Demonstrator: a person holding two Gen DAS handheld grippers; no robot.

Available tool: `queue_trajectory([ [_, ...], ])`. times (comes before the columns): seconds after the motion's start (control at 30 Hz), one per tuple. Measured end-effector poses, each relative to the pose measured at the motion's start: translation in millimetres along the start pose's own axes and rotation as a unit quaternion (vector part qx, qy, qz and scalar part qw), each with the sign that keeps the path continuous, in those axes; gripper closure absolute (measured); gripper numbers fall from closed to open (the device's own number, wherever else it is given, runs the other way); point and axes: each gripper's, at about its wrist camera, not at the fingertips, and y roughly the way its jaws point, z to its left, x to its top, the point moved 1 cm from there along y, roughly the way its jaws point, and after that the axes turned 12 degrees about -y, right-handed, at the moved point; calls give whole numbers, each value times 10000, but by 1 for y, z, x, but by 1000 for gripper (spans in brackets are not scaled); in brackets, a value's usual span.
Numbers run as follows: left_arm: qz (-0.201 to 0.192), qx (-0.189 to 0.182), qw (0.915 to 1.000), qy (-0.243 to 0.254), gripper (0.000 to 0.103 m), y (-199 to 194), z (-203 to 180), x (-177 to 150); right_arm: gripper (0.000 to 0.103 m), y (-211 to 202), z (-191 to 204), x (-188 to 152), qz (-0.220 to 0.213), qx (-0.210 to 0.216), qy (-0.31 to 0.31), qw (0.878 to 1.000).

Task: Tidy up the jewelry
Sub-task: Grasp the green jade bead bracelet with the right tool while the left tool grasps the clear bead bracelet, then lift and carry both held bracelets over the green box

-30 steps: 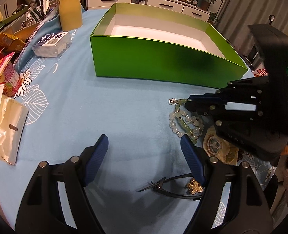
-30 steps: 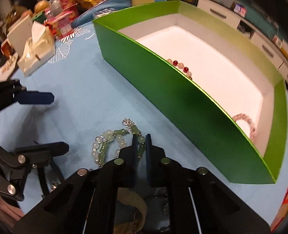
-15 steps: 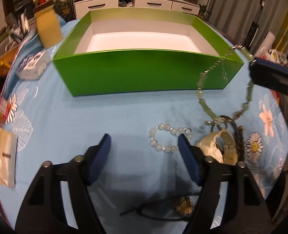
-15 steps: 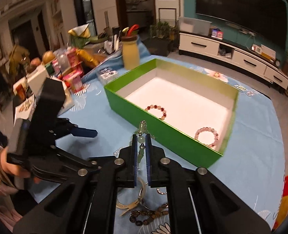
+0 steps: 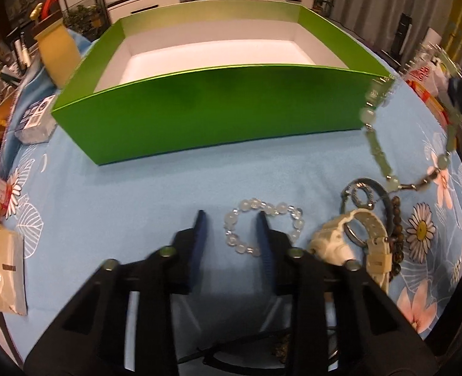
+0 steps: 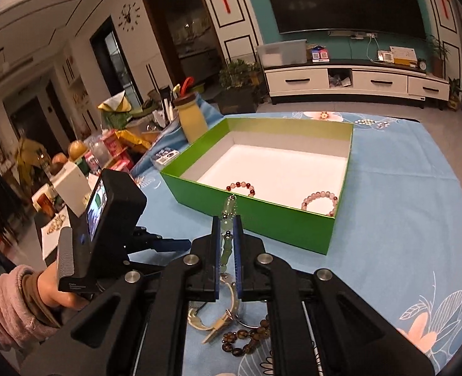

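Note:
A clear bead bracelet (image 5: 263,230) lies on the blue flowered cloth. My left gripper (image 5: 231,238) hangs over it with jaws closing; the bracelet's left part shows between the fingers, which do not press it. My right gripper (image 6: 226,221) is shut on a green bead chain (image 6: 225,252), raised before the green box (image 6: 252,216). In the left wrist view that green bead chain (image 5: 375,148) dangles at the right beside the green box (image 5: 205,109). A dark red bracelet (image 6: 241,186) and a pink bracelet (image 6: 320,199) lie in the box.
A white watch (image 5: 356,241), a metal ring (image 5: 360,192) and a brown bead bracelet (image 5: 397,219) lie at the right on the cloth. A dark hair clip (image 5: 231,355) lies under my left gripper. A yellow jar (image 5: 58,50) and packets crowd the left edge.
The right gripper has lifted the green chain off the cloth and risen. The left gripper has moved over the clear bracelet and its jaws have narrowed.

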Motion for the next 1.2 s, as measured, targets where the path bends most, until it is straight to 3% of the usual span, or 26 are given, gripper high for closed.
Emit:
queue_trajectory([
  [0.2, -33, 48, 9997, -251, 95, -2, 8, 3, 96, -6, -5, -9, -34, -6, 120, 9999],
  [0.7, -112, 144, 9990, -412, 96, -8, 8, -4, 96, -18, -6, -17, -122, -92, 205, 9997],
  [1.2, -417, 21, 9976, -547, 96, -43, 8, -2, 96, -20, -11, -20, -181, -119, 332, 9992],
])
